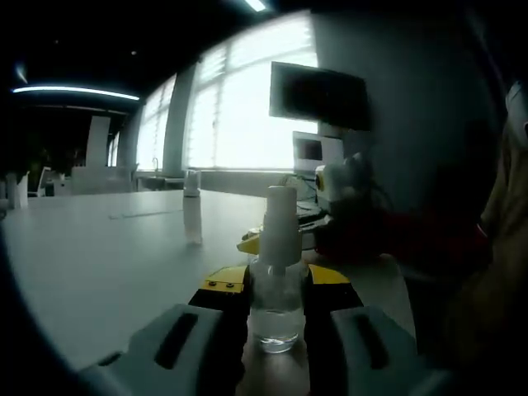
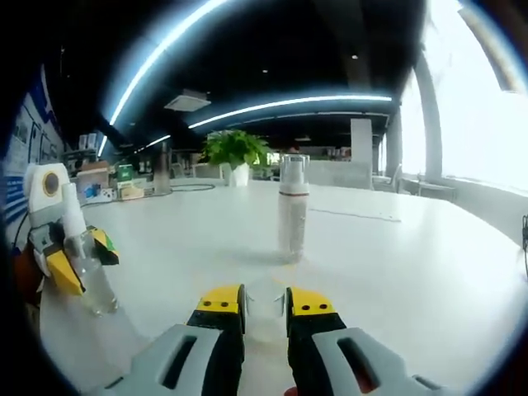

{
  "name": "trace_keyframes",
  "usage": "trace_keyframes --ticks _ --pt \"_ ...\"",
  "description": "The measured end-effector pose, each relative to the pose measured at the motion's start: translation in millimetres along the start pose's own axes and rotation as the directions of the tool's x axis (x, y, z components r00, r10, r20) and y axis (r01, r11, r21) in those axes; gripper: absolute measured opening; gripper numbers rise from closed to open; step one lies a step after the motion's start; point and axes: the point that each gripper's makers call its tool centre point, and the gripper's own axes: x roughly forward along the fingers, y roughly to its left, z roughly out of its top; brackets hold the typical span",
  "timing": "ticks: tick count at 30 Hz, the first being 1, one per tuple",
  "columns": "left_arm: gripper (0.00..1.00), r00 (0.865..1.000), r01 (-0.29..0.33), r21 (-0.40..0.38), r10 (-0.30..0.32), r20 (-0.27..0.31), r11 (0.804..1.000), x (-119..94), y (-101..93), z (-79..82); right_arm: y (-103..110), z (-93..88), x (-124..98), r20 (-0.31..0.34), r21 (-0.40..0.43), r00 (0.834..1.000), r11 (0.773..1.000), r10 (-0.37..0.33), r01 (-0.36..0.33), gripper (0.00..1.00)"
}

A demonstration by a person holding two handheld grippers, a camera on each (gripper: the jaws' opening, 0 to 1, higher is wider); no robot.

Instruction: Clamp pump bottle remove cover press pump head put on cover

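Pinched between the left gripper (image 1: 276, 318)'s jaws at 6 o'clock in the left gripper view, the clear pump bottle (image 1: 276, 280) stands upright, long axis vertical, uncapped pump head (image 1: 280, 216) pointing to 12 o'clock, with what looks like a little clear liquid at its base. Clamped between the right gripper (image 2: 266, 309)'s jaws is the clear cover (image 2: 266, 307). On the white table (image 2: 396, 264), a second capped bottle (image 2: 292, 206) stands upright toward 12 o'clock.
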Motion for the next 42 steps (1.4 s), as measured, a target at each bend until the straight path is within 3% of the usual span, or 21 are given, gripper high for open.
trace_keyframes --ticks 27,42 --pt "0.16 1.0 -0.001 -0.002 0.001 0.0 1.0 0 0.2 0.1 -1 3.9 -2 0.019 0.011 1.0 1.0 -0.004 0.004 0.16" --pt "0.16 1.0 -0.001 -0.002 0.001 0.0 1.0 0 0.1 0.0 -2 17.0 -8 0.061 0.008 0.998 1.0 -0.006 0.006 0.16"
